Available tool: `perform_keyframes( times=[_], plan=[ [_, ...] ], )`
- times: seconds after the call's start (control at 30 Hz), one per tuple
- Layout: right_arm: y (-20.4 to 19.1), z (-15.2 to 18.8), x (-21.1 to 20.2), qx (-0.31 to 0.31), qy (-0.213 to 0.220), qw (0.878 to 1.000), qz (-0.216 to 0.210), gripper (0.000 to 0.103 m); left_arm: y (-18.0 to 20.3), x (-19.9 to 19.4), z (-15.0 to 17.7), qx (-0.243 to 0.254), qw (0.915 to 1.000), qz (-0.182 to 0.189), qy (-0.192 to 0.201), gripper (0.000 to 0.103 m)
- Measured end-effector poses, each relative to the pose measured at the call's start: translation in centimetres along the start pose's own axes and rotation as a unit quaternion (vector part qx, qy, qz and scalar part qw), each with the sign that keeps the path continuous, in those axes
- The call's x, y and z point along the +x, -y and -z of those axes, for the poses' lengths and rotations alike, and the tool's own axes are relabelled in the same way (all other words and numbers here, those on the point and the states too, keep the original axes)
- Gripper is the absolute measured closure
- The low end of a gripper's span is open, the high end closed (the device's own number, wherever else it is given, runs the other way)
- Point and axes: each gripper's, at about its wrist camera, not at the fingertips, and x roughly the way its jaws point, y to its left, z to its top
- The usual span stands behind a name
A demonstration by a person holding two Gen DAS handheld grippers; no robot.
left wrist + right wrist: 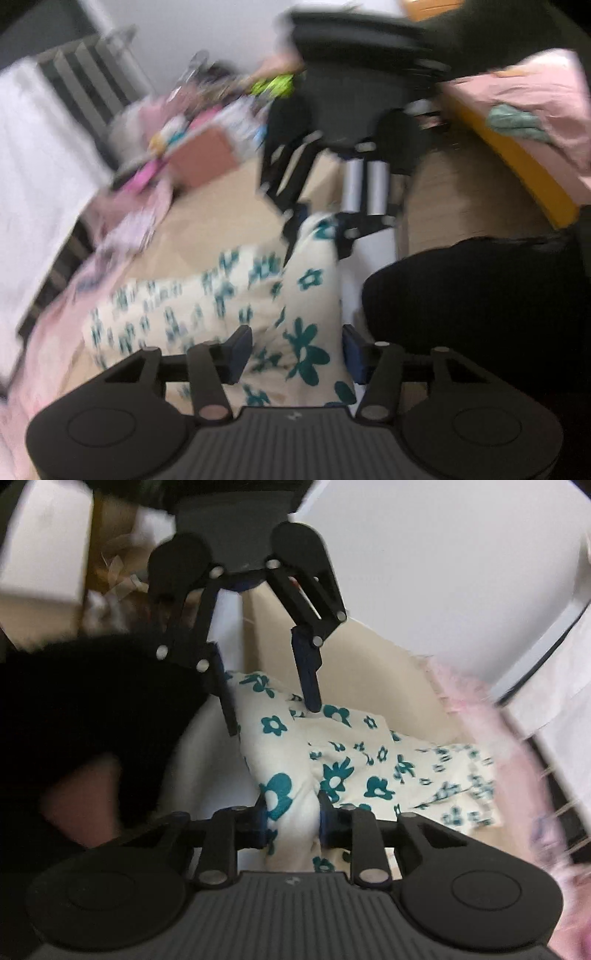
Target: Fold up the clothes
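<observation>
The garment is a cream cloth with teal flowers (184, 306) (369, 760), spread over a beige surface and lifted at one end. In the right wrist view my right gripper (293, 819) is shut on a bunched fold of it. The left wrist view shows that gripper (317, 232) farther off, pinching the cloth's raised end. My left gripper (297, 354) stands open, its fingers wide apart with the cloth running between them. In the right wrist view the left gripper (271, 705) hangs over the cloth, one fingertip (313, 705) touching it. Both views are blurred.
Pink bedding (48, 332) (498, 738) lies beside the garment. A person's dark-clad leg (461, 314) and dark sleeve (92, 701) are close by. A yellow-edged bed with a pink cover (517, 162), a cluttered pile (192, 122) and a radiator (85, 81) stand farther off.
</observation>
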Motion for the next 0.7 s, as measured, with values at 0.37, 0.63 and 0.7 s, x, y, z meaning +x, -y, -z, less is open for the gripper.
perform_keyframes(
  times=[0.37, 0.63, 0.7],
  plan=[
    [3.6, 0.7, -3.0, 0.103, 0.013, 0.986, -0.130, 0.081, 0.0, 1.3, -0.2, 0.002, 0.9992, 0.039, 0.013, 0.072],
    [2.2, 0.6, -3.8, 0.097, 0.038, 0.994, -0.010, 0.018, -7.7, 2.3, 2.9, -0.238, 0.9576, 0.162, 0.020, 0.085],
    [-0.2, 1.4, -2.6, 0.042, 0.017, 0.998, 0.031, 0.014, -8.5, 2.5, 3.1, -0.259, 0.9493, 0.178, 0.019, 0.085]
  ],
)
